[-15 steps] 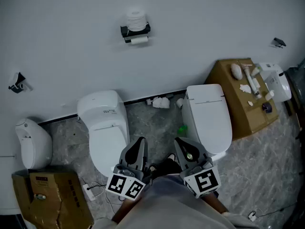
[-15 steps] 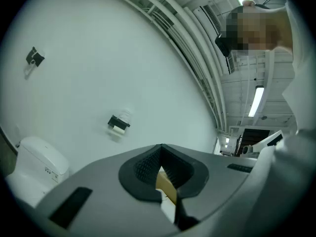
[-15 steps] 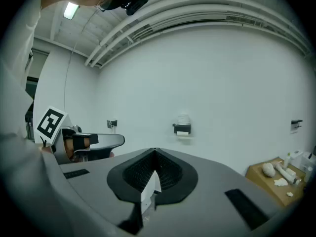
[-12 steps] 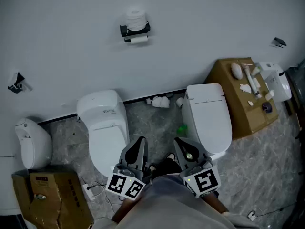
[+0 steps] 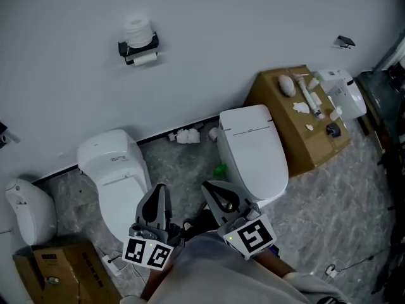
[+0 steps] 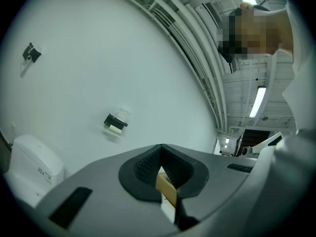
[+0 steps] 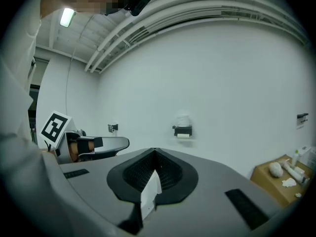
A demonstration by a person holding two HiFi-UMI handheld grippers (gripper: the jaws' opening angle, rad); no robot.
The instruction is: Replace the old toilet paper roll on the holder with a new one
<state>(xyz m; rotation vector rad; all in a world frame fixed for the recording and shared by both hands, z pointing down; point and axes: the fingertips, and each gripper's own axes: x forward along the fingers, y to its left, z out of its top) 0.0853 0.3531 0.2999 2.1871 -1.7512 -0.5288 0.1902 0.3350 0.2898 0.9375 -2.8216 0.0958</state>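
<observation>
Ahead, a white toilet (image 5: pixel 114 170) stands beneath the wall holder (image 5: pixel 137 45).

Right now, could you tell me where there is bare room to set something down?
Bare: the right white toilet's closed lid and the grey marbled floor right of it. Crowded: the brown cardboard box top; white crumpled scraps lie by the wall.

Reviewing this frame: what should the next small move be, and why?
Likely step closer to the wall and raise the right gripper toward the holder. It and the left gripper are shut, empty and held near the body, well short of the holder and its roll.
</observation>
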